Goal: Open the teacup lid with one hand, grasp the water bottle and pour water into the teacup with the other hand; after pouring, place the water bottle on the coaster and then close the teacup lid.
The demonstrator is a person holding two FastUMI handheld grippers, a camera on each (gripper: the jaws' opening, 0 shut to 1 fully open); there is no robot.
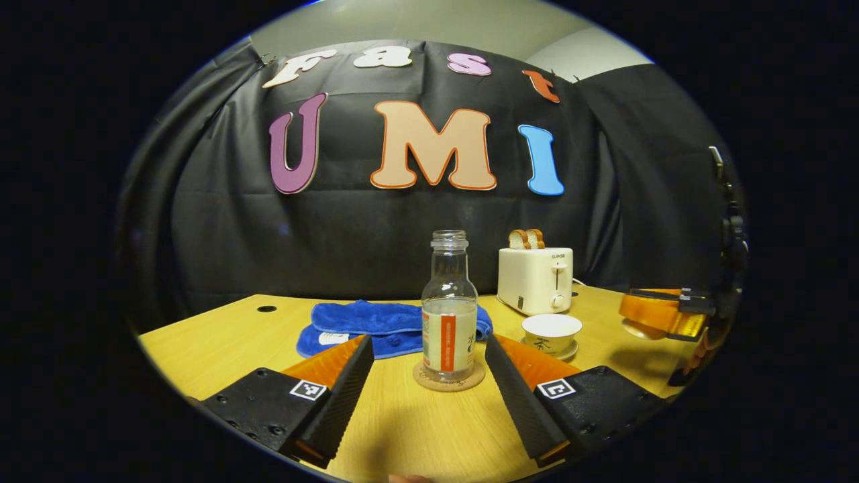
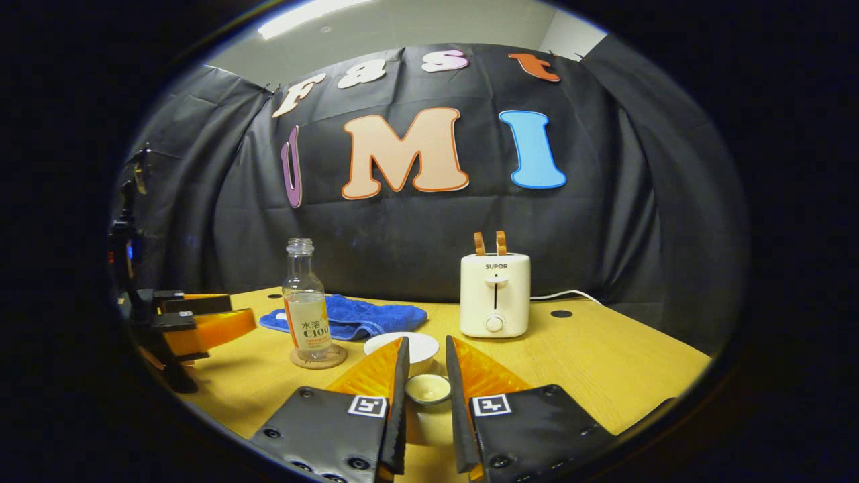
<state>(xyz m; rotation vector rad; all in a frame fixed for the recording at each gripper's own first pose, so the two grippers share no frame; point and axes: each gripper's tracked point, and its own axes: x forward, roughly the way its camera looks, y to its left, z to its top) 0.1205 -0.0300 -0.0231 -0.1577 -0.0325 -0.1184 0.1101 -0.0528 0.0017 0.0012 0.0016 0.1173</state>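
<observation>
Left hand-held gripper (image 1: 429, 365) spread (bottle (image 1: 449, 315) on coaster (image 1: 448, 377)), right hand-held gripper (image 2: 425, 376) pinching lid (image 2: 428, 389).

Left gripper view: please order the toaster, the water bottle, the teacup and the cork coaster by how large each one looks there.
1. Water bottle, tallest, but nearer the camera than the toaster.
2. Toaster, similar area; order with the bottle unsure.
3. Teacup and cork coaster: look alike in width, not ranked.

Low over the counter (image 1: 201, 349), both facing the back wall. Left gripper view close behind the water bottle (image 1: 449, 312); right gripper view close behind the teacup (image 2: 402, 349). Shared: bottle, teacup, toaster (image 2: 495, 295), blue cloth (image 1: 362, 325).
</observation>
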